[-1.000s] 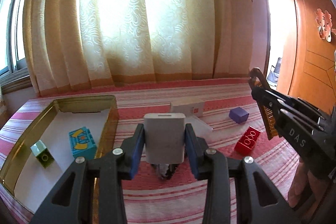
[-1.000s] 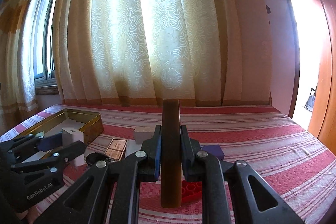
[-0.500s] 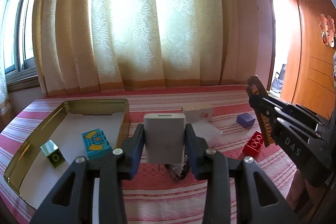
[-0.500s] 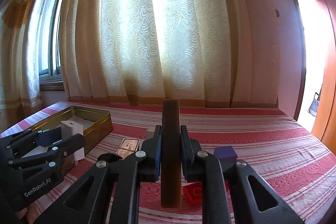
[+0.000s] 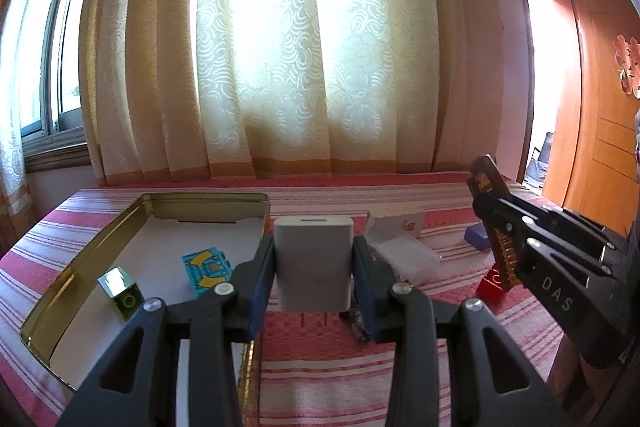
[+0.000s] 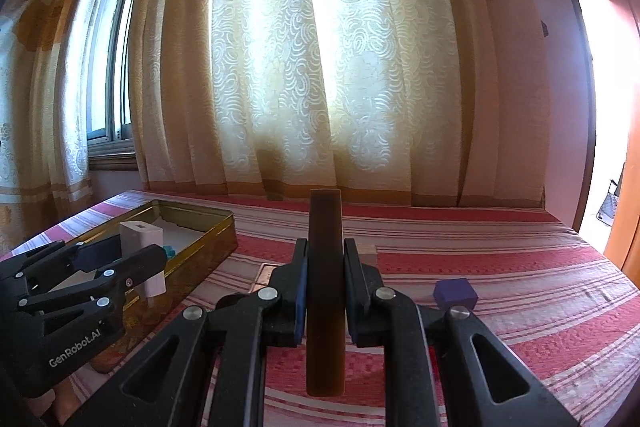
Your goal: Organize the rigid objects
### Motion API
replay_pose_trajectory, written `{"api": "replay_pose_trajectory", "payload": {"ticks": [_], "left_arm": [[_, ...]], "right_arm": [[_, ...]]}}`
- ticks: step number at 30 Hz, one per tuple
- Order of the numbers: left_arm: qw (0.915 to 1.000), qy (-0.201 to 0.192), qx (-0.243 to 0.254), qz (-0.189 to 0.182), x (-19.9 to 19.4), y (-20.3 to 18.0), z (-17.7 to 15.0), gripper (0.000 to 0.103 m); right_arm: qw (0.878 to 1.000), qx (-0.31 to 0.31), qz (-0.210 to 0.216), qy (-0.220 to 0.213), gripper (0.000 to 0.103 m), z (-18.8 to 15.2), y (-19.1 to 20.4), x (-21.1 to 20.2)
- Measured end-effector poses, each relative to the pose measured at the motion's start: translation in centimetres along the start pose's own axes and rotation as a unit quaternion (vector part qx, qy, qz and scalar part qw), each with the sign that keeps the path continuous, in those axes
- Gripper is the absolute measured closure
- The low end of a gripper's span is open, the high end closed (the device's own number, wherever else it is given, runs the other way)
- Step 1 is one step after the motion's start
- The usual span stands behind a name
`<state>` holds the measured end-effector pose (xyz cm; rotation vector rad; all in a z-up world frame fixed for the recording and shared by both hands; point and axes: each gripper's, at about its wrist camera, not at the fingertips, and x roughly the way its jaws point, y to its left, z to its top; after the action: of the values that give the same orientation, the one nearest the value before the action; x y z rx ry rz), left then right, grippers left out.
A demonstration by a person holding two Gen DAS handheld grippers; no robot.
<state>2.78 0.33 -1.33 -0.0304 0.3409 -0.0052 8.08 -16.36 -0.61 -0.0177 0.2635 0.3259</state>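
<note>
My left gripper (image 5: 314, 267) is shut on a white charger block (image 5: 314, 261), held above the striped cloth just right of the gold tin's (image 5: 100, 239) near corner. In the right wrist view the same charger (image 6: 144, 255) shows in the left gripper (image 6: 132, 267) over the tin's (image 6: 216, 227) rim. My right gripper (image 6: 325, 295) is shut on a thin dark brown slab (image 6: 325, 291) held on edge; from the left wrist view that slab (image 5: 494, 211) shows at the right. Inside the tin lie a blue-and-yellow brick (image 5: 206, 267) and a green brick (image 5: 120, 291).
On the red striped cloth lie a purple cube (image 6: 455, 293), a red brick (image 5: 490, 283), a white box (image 5: 400, 225) and a clear plastic packet (image 5: 404, 255). A small dark object (image 5: 358, 325) sits under the left fingers. Curtains hang behind; a wooden door stands at the right.
Both grippers have shifted slightly with their loads still held. The tin and its bricks now sit further right in the left wrist view, and the tin looks nearer in the right wrist view.
</note>
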Motion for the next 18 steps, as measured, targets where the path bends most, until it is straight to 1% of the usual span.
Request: {"api": "replay_pose_trajectory", "payload": {"ticks": [18], "left_arm": [[0.9998, -0.010, -0.015, 0.011, -1.0, 1.9, -0.2, 0.066]], "right_arm": [[1.000, -0.008, 0.025, 0.001, 0.086, 0.1, 2.1, 0.1]]}}
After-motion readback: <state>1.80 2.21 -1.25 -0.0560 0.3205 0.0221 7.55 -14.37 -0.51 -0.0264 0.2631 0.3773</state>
